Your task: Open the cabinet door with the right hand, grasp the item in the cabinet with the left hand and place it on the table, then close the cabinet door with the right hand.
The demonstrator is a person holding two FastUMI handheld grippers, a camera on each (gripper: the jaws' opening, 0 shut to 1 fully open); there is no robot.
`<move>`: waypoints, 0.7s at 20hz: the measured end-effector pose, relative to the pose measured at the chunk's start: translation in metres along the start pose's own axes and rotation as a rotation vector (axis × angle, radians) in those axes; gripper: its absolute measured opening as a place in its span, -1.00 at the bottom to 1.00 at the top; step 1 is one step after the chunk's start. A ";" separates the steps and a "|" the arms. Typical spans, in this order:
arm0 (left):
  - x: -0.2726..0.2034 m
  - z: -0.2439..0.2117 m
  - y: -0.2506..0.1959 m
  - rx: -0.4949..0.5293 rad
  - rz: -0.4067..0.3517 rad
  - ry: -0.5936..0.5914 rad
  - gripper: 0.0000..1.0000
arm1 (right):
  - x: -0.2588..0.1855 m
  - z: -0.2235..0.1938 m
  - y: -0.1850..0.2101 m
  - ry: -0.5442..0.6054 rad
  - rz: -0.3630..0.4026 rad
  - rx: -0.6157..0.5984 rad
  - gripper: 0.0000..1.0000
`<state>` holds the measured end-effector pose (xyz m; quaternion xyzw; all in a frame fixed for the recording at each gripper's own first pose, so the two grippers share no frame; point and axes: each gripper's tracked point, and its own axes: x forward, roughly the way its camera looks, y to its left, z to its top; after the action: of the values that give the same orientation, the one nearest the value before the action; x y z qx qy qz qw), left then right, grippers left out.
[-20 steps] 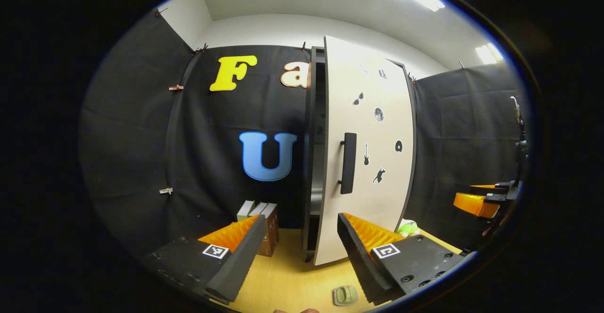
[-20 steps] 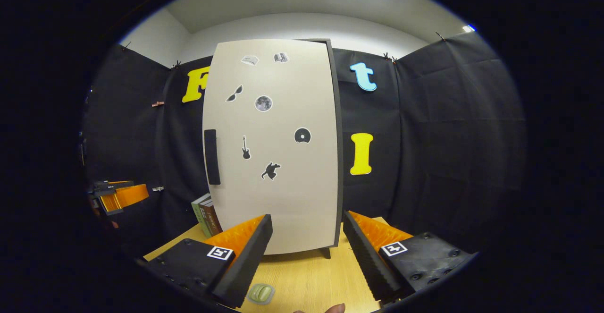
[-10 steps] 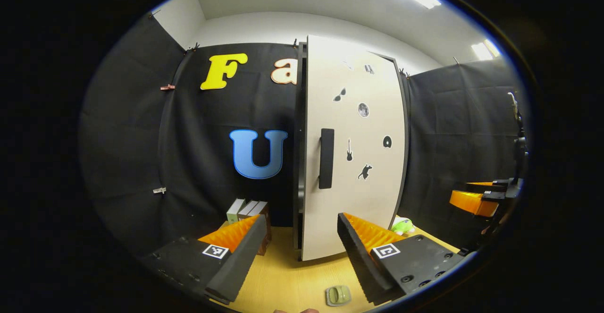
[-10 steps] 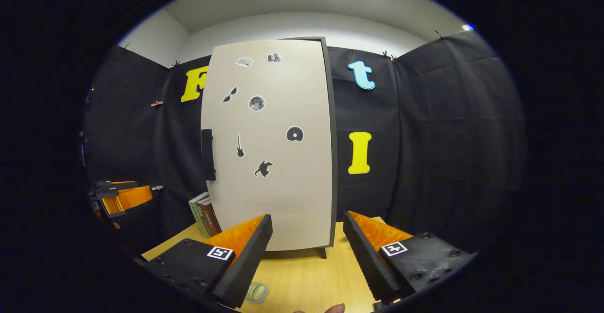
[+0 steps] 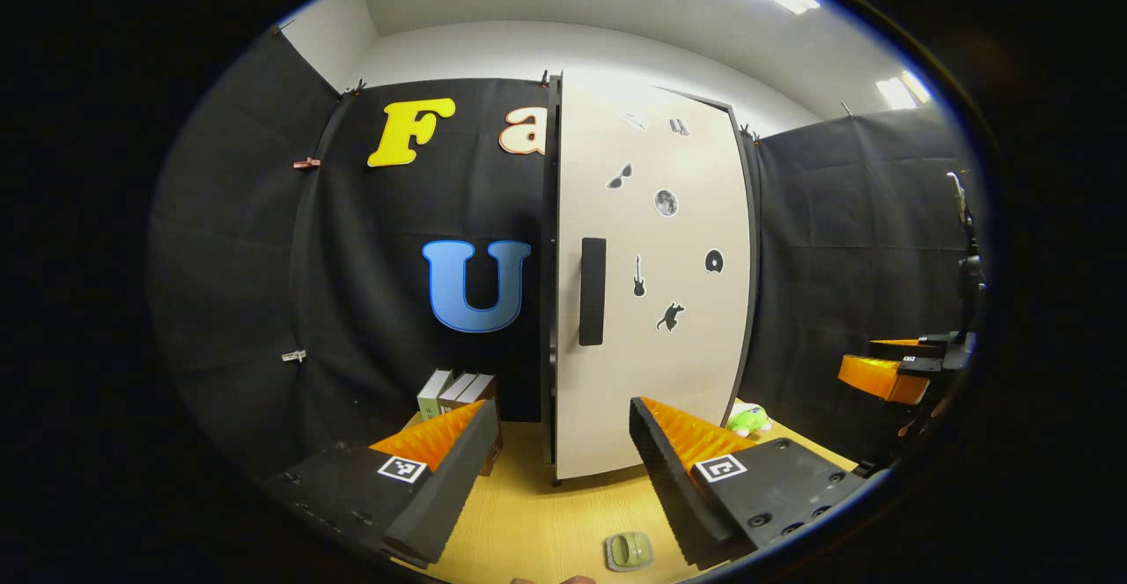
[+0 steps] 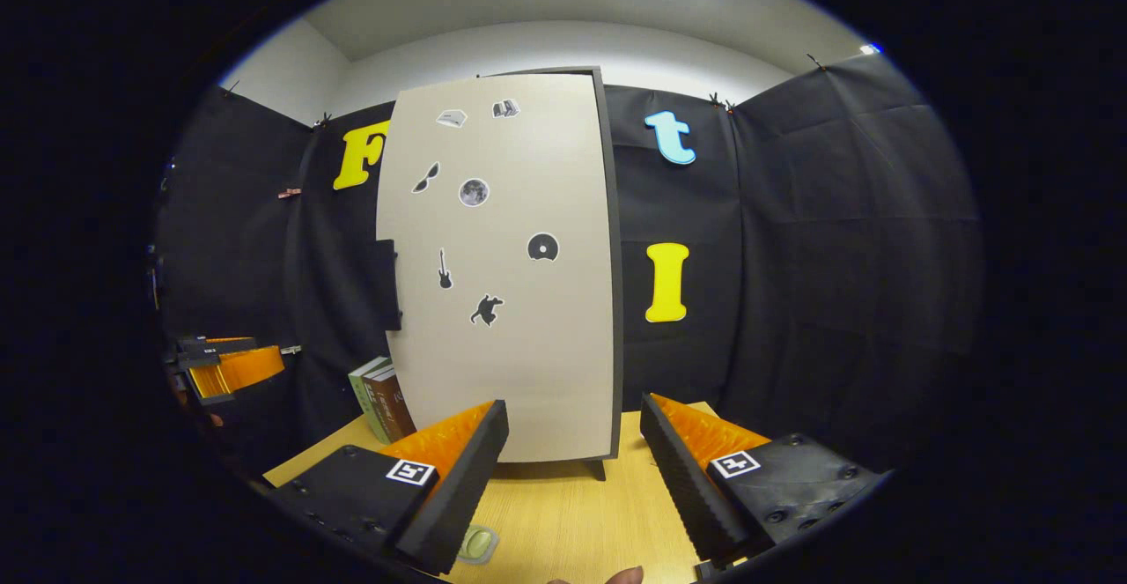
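Observation:
The tall pale cabinet door (image 5: 651,284) with small stickers and a dark upright handle (image 5: 592,291) lies flush against the cabinet, and faces me as door (image 6: 511,302) in the right gripper view. A small green item (image 5: 628,550) lies on the wooden table (image 5: 528,522) just before my left gripper (image 5: 559,469), which is open and holds nothing. The same green item (image 6: 476,543) lies under the left finger of my right gripper (image 6: 572,469), also open, a short way back from the door. The cabinet's inside is hidden.
Several upright books (image 5: 453,390) stand left of the cabinet, also books (image 6: 379,399). A green plush toy (image 5: 748,418) sits by the cabinet's right foot. The other gripper (image 5: 889,373) hovers far right, and the left gripper (image 6: 229,368) shows far left.
The door has swung from ajar to flush with the cabinet, hiding the dark interior. Both grippers stayed open and nearly still, a little back from the door.

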<state>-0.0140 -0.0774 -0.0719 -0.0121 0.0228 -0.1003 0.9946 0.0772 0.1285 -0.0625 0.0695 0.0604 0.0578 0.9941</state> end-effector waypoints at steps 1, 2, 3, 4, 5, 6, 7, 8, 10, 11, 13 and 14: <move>0.001 0.000 -0.001 0.000 -0.001 0.000 0.89 | 0.000 0.000 0.000 0.001 0.000 -0.001 0.95; 0.001 0.000 -0.001 0.001 -0.001 -0.001 0.89 | 0.001 -0.001 0.000 0.002 0.002 -0.002 0.95; 0.001 0.000 -0.001 0.002 -0.002 -0.002 0.89 | 0.001 -0.001 0.000 0.002 0.003 -0.005 0.95; 0.001 0.001 -0.001 0.003 -0.003 -0.002 0.89 | 0.000 0.001 0.000 -0.001 0.002 -0.009 0.95; 0.001 0.000 -0.002 0.003 -0.003 -0.002 0.90 | 0.000 0.002 -0.001 -0.003 0.002 -0.011 0.95; 0.002 0.001 -0.003 0.003 -0.005 -0.001 0.89 | 0.000 0.001 0.000 -0.003 0.002 -0.012 0.95; 0.002 0.000 -0.003 0.003 -0.005 -0.001 0.89 | 0.000 0.001 -0.001 -0.003 0.001 -0.011 0.95; 0.002 0.000 -0.004 0.004 -0.006 0.000 0.89 | 0.001 0.001 -0.002 -0.003 0.001 -0.009 0.94; 0.002 0.000 -0.005 0.008 -0.006 0.002 0.89 | 0.001 0.000 -0.002 -0.003 0.001 -0.004 0.94; 0.003 -0.001 -0.006 0.008 -0.008 0.003 0.89 | 0.000 0.000 -0.002 -0.003 0.000 -0.004 0.94; 0.003 -0.001 -0.008 0.009 -0.008 0.004 0.89 | 0.000 -0.002 -0.004 0.002 -0.002 -0.007 0.94; 0.003 -0.001 -0.008 0.009 -0.008 0.004 0.89 | 0.001 -0.003 -0.005 0.002 -0.002 -0.005 0.94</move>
<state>-0.0123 -0.0855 -0.0725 -0.0075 0.0242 -0.1044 0.9942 0.0780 0.1243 -0.0662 0.0668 0.0614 0.0570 0.9942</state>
